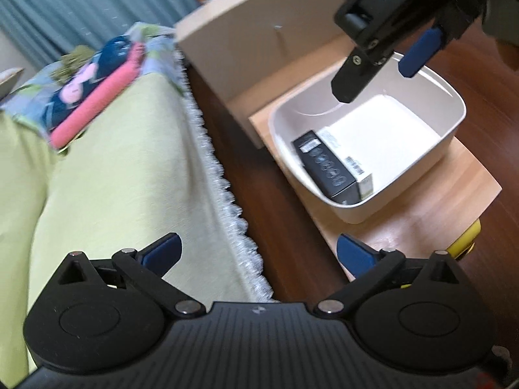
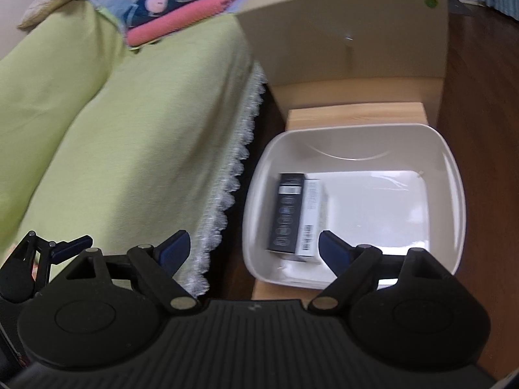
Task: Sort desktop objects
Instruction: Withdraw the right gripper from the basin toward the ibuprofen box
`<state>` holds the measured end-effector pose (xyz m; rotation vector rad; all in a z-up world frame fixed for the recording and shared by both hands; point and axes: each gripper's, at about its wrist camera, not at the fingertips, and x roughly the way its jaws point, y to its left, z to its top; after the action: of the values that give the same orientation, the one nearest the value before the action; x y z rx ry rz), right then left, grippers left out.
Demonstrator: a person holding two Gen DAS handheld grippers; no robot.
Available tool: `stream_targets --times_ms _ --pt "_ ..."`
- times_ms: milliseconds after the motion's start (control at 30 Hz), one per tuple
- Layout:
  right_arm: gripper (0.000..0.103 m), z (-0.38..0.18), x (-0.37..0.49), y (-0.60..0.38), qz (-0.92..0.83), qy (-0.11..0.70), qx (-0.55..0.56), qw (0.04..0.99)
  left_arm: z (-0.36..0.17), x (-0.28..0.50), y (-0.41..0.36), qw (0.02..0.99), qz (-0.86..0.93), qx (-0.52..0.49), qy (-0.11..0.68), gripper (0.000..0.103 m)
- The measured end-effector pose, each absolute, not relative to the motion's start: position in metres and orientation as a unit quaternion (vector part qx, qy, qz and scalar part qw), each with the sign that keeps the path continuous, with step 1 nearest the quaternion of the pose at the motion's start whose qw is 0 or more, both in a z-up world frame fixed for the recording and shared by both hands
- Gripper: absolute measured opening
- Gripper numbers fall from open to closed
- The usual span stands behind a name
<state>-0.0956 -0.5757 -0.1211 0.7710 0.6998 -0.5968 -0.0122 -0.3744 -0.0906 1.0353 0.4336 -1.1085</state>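
1. One green bedspread with a white lace fringe [image 2: 136, 136] fills my left side; one folded pink-and-navy blanket [image 2: 181, 9] lies on it, stored well away from the sorting.
2. One cream bedside cabinet [image 2: 350, 32] stands against the bed, and one pale wooden board [image 1: 405, 220] in front of it carries the bin.
3. One white rounded plastic bin [image 2: 451, 175] rests on that board, I'd judge as the collecting spot.
4. One black-and-white rectangular box [image 2: 296, 214] lies flat against the bin's left wall, already sorted.
5. My right gripper [image 2: 254, 248] hangs over the bin, fingers spread, empty.
6. My left gripper [image 1: 259, 254] is likewise spread and empty, beside the bed.
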Motion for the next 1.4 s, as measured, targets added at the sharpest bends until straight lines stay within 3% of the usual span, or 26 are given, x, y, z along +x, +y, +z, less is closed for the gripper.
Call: stream_targets --times_ms 433,900,1400 --pt "0.09 -0.074 -0.029 -0.503 -0.17 0.325 0.327 0.871 -0.03 0.017 -0.242 0.802 -0.366 0.417 0.219 0.102" --pt "0.09 -0.044 0.057 -0.393 -0.039 0.349 0.268 0.897 -0.011 0.053 -0.093 0.86 -0.236 0.348 0.29 0.102" --pt "0.09 -0.044 0.093 -0.336 0.009 0.372 0.243 0.896 -0.019 0.097 -0.046 0.869 -0.21 0.314 0.32 0.102"
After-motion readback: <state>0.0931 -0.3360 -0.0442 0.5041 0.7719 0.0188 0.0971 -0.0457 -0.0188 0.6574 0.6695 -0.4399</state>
